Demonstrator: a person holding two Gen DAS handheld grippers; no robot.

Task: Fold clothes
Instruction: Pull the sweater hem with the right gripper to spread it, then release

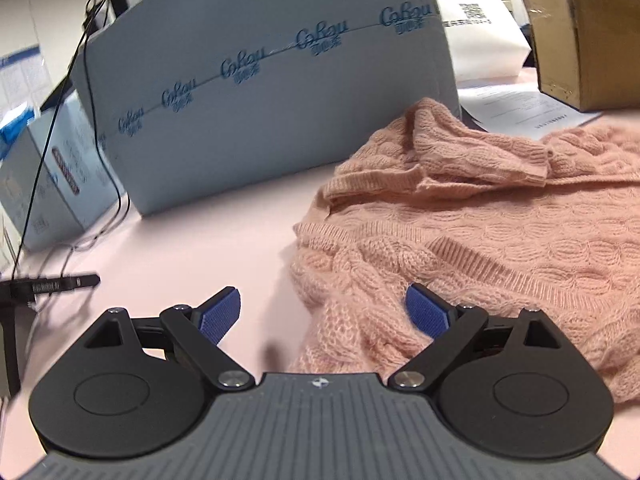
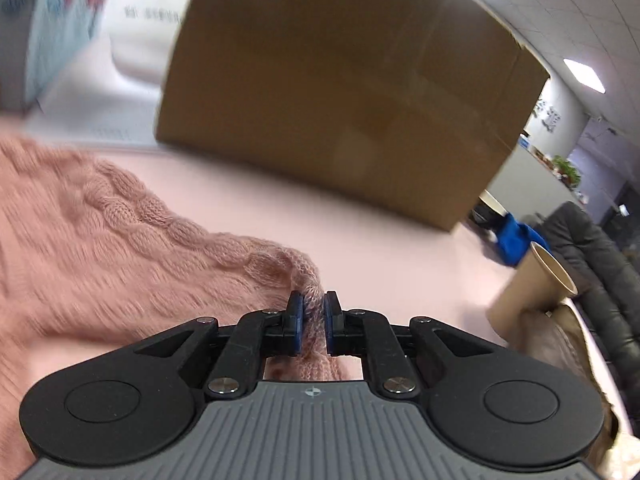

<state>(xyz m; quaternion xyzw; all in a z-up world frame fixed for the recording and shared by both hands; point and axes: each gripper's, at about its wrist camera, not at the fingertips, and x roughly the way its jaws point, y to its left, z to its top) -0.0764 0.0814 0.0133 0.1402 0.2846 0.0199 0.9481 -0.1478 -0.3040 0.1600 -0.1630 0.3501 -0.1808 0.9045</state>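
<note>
That chunky pink cable-knit sweater [image 1: 500, 216] is lying rumpled on the pale pink table [image 1: 208, 240], looking soft and stretchy. The right gripper [image 2: 313, 312] is pinching a fold; the left gripper [image 1: 324, 312] is gaping wide over its edge. Ribbed hems seem the firmest grab.

Motion blur smears the pink sweater [image 2: 80, 248] across the left of the right wrist view, its cable stitches melting into streaks, and the print on the white sheets [image 2: 152, 12] at upper left is unreadable. The cardboard box [image 2: 340, 92] runs off the top edge, and the fold pinched between the right tongs [image 2: 313, 322] vanishes under the tool body. In the left wrist view the sweater [image 1: 500, 220] is cut by the right edge, and the small print on the papers [image 1: 520, 108] is too tiny to read.
</note>
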